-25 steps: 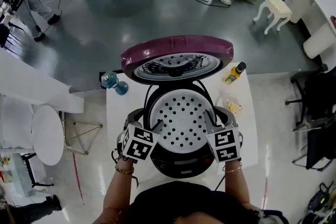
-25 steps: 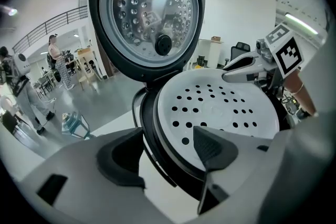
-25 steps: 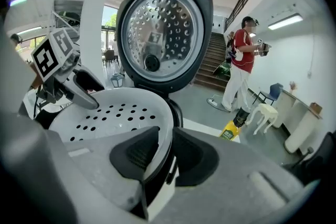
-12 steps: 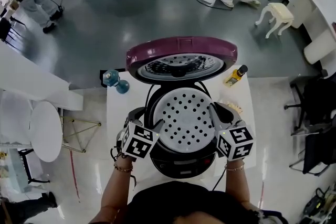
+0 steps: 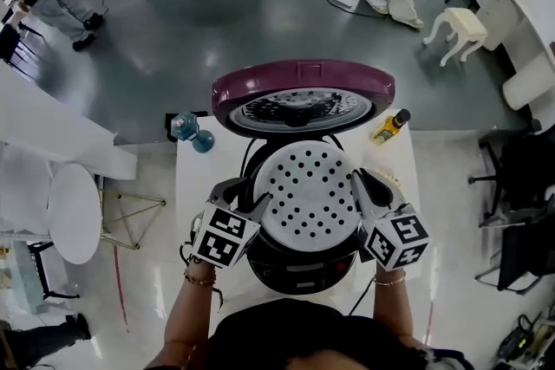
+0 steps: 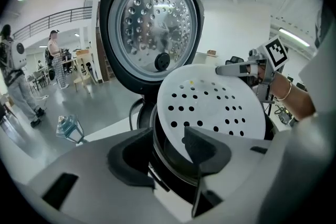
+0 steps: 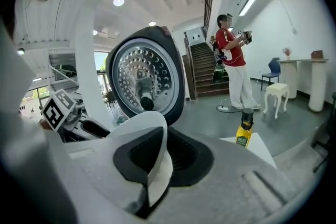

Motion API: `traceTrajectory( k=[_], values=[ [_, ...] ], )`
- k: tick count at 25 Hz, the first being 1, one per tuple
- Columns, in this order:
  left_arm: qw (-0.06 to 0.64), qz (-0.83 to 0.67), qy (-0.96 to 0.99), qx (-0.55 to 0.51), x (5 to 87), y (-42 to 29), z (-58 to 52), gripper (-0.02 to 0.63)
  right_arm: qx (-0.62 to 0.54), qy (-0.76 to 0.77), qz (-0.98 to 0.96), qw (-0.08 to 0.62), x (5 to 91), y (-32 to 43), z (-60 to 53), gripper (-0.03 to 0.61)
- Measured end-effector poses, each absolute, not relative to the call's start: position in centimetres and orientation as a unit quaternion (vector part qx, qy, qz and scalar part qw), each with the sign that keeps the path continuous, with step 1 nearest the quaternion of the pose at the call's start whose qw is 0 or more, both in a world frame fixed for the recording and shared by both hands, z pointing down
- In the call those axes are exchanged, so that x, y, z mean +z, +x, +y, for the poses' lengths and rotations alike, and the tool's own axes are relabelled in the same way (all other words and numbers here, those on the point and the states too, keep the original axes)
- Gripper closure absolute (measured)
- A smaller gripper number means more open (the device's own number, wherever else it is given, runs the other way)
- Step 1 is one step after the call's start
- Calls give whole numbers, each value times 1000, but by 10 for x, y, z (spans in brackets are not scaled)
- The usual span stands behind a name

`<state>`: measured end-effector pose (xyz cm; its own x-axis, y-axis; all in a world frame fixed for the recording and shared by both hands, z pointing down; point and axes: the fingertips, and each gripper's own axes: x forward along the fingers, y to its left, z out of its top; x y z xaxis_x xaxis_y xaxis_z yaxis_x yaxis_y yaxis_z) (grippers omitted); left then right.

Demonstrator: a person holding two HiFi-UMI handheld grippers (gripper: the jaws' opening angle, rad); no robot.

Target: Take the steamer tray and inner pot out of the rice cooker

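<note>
Steamer tray [image 5: 310, 193] is riding tilted just above the rice cooker [image 5: 299, 262]. Right gripper [image 5: 359, 186] is pinching its right rim. Left gripper [image 5: 259, 205] jaws, having just been closing, are standing apart around the left rim, contact unclear. Open lid [image 5: 303, 87] is crowding the cooker's far side.

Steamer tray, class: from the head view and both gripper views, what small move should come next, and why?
Probably finish closing the left gripper on the rim of the steamer tray before lifting it out. The right gripper, just closed, pinches the opposite rim and the tray sits tilted over the rice cooker, while the left jaws, just closing, straddle the rim with a gap showing.
</note>
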<state>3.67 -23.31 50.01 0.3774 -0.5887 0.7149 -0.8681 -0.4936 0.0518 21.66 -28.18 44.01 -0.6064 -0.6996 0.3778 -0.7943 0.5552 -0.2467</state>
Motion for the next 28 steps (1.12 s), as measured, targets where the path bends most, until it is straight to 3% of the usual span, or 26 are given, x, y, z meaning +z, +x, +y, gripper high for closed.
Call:
traceTrajectory(
  k=[3,8,15,28],
  values=[
    [217,-448,807,319,497,42,-229,474,202,423,-877,103,433,215,-279,548],
    [224,-456,806,303,489,41,-223,490,213,416,-881,76,419,214,-275,545],
    [249,-515,795,199,446,28,-215,543,180,412,-891,59,387,206,-256,545],
    [200,-563,793,124,387,-31,-166,568,127,403,-906,3,337,154,-194,545]
  ],
)
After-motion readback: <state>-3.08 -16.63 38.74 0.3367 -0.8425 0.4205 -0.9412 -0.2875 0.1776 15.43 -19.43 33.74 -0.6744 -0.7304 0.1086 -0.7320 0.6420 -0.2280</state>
